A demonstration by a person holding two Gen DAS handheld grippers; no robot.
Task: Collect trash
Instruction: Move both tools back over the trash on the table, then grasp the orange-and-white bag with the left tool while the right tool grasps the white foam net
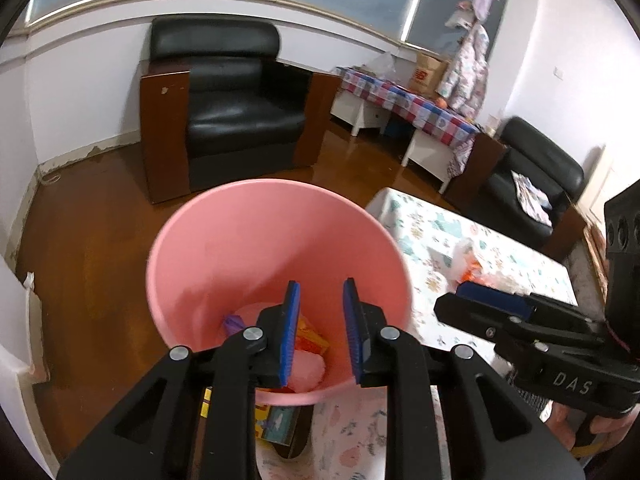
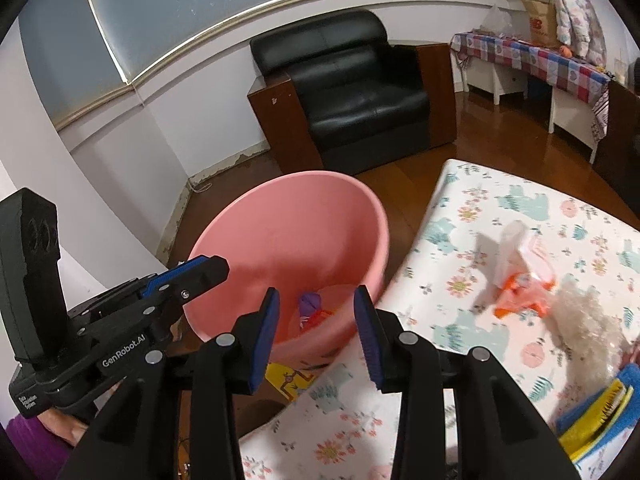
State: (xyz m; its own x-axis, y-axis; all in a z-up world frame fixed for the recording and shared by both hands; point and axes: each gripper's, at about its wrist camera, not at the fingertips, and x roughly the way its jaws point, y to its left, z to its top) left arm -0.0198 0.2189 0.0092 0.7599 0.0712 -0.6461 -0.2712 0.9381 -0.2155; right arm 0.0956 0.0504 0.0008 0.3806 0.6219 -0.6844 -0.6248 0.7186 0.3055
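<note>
Left wrist view puts your left gripper (image 1: 318,328) over the pink bucket (image 1: 276,240), jaws parted with nothing between them. At the bucket's bottom lie a purple scrap (image 1: 234,323), an orange-yellow wrapper (image 1: 310,338) and a pale pink wad (image 1: 306,372). Your right gripper (image 2: 316,334) also stands apart and empty, by the bucket's rim. On the flower-print table (image 2: 460,264) beside the bucket, more trash waits: an orange-and-white crumpled wrapper (image 2: 520,276) and a whitish fluffy clump (image 2: 584,320), touching each other.

Left gripper (image 1: 320,328) agape over pink bin (image 1: 240,240) (wrappers (image 1: 310,338) inside), armchair (image 1: 228,108) behind
</note>
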